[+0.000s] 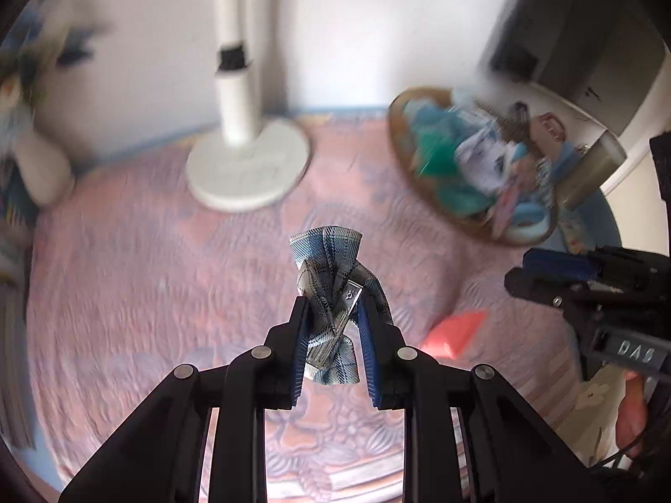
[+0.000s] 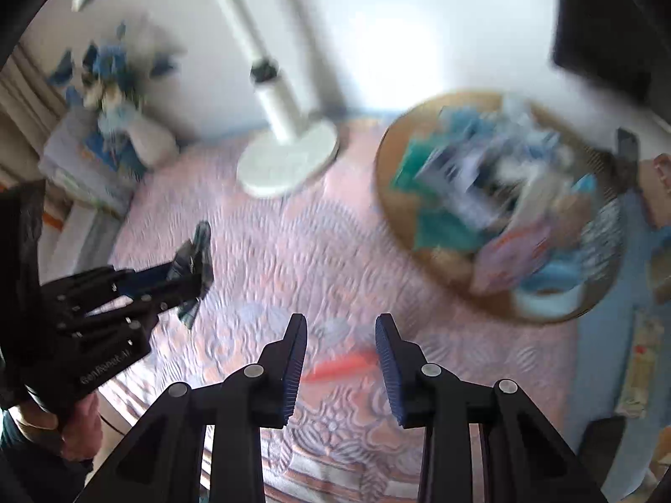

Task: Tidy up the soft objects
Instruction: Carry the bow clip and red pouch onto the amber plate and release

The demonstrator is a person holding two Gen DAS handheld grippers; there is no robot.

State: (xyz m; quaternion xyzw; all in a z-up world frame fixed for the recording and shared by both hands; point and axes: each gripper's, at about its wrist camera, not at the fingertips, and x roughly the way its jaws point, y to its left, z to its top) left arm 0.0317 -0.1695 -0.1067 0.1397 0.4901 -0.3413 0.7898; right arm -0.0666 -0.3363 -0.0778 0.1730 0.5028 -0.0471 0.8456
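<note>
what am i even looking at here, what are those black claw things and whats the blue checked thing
These are two hand-held grabbing tools, one in each of a person's hands, each with a small wide-angle camera looking along its two fingers. One picture comes from the left tool, the other from the right.

The left tongs are shut on a blue plaid hair bow with a metal clip, held above a pink quilted bedspread. The right tongs are open and hold nothing; an orange-red item, too blurred to identify, lies on the cloth beyond them.

Also on the bedspread: a round basket of mixed soft items and the white base of a fan stand.
</note>
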